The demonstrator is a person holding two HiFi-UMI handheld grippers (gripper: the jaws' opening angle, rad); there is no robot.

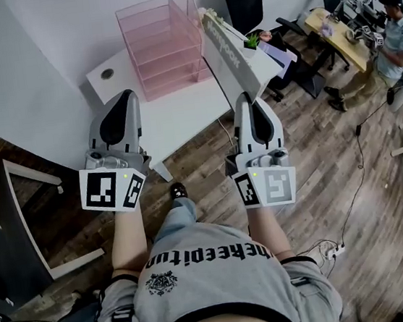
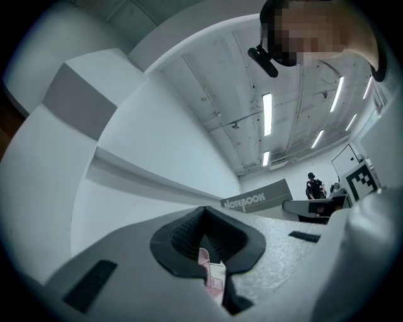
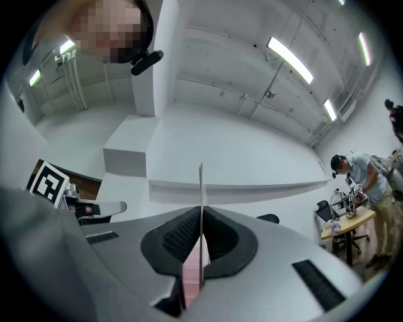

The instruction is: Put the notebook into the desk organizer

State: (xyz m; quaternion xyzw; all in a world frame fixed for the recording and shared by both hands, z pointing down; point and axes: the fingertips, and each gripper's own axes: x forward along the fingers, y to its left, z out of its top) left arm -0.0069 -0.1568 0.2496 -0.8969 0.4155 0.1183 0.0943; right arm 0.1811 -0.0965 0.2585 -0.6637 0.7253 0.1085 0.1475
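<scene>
The white desk (image 1: pixel 182 119) stands on a wood-plank floor (image 1: pixel 335 177); a pink desk organizer (image 1: pixel 162 45) sits on its far part; left of the organizer is a round cable hole (image 1: pixel 107 73); right of the organizer, a small green plant (image 1: pixel 251 40).

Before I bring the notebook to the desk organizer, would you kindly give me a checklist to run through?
1. Right gripper clamped on notebook: ok, pads press its thin edge.
2. Notebook in line with the jaws: ok.
3. Organizer upright on desk: ok.
4. Organizer shelves free: top one looks empty, lower ones cannot tell.
5. Left gripper out of the way: ok, shut, empty, off to the left.
</scene>
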